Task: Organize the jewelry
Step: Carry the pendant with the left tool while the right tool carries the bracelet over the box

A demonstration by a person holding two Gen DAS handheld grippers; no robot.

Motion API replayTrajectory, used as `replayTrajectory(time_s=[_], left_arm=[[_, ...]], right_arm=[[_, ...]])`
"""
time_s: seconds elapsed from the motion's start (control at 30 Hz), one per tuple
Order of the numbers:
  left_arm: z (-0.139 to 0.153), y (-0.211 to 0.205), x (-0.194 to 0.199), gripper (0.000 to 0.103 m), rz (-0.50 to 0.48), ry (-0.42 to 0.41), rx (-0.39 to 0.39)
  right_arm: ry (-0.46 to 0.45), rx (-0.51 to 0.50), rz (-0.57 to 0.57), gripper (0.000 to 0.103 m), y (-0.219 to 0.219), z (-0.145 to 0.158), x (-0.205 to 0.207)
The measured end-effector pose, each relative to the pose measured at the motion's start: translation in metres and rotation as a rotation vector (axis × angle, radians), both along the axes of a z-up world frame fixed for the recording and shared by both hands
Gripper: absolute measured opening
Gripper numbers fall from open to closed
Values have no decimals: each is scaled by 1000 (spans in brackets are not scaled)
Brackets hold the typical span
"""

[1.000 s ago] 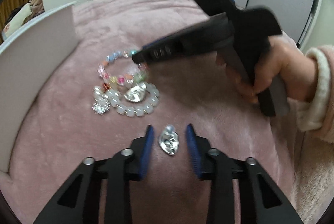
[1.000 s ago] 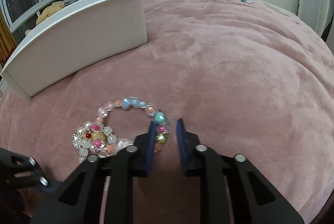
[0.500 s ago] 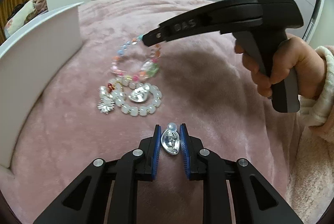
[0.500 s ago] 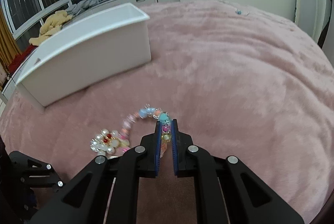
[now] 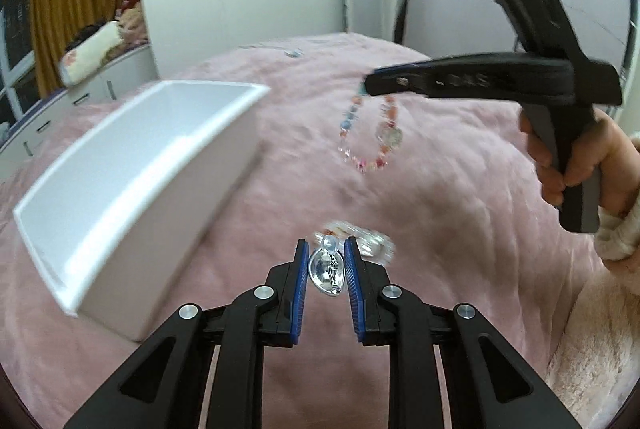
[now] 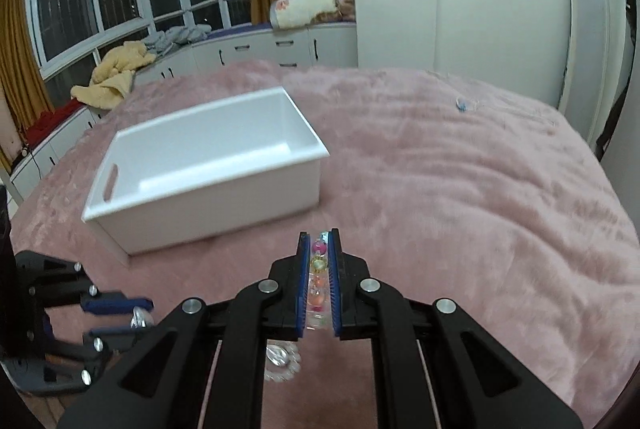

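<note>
Pink blanket (image 6: 460, 169), white box (image 6: 192, 197) sitting empty.
Left gripper (image 5: 326, 269) is clamping a silver charm (image 5: 328, 271); right gripper (image 6: 319, 281) is clamping the bead bracelet (image 5: 368, 137); a blurred, seemingly pearl piece (image 5: 368, 241) is lying unsorted.

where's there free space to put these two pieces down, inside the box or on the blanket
The white box looks bare inside, its floor free between all four walls. The pink blanket is open right of the box to the bed's far edge. It is crowded below the grippers: the pale bead bracelet lies there, under the silver charm and the dangling colourful bracelet.
</note>
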State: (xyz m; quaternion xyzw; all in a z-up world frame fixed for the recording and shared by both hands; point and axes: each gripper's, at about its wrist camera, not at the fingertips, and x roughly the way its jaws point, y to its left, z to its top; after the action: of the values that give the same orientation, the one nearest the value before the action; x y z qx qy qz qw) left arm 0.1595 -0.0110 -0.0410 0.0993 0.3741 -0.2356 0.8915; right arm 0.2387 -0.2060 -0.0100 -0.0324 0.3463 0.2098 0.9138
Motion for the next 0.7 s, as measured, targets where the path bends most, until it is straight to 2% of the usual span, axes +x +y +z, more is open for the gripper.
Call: replayTrajectory(time_s=[0.37,0.5,0.7], left_arm=[[60,59,17,23,139,-66,23],[72,86,33,23,210,-60,30],[77,119,57,23,258,-45,95]], right_arm=[[-88,-18,61,10,51,57,7],[-109,-28,87,10,73,71,10],[-127,-64,136,10,110,85,21]])
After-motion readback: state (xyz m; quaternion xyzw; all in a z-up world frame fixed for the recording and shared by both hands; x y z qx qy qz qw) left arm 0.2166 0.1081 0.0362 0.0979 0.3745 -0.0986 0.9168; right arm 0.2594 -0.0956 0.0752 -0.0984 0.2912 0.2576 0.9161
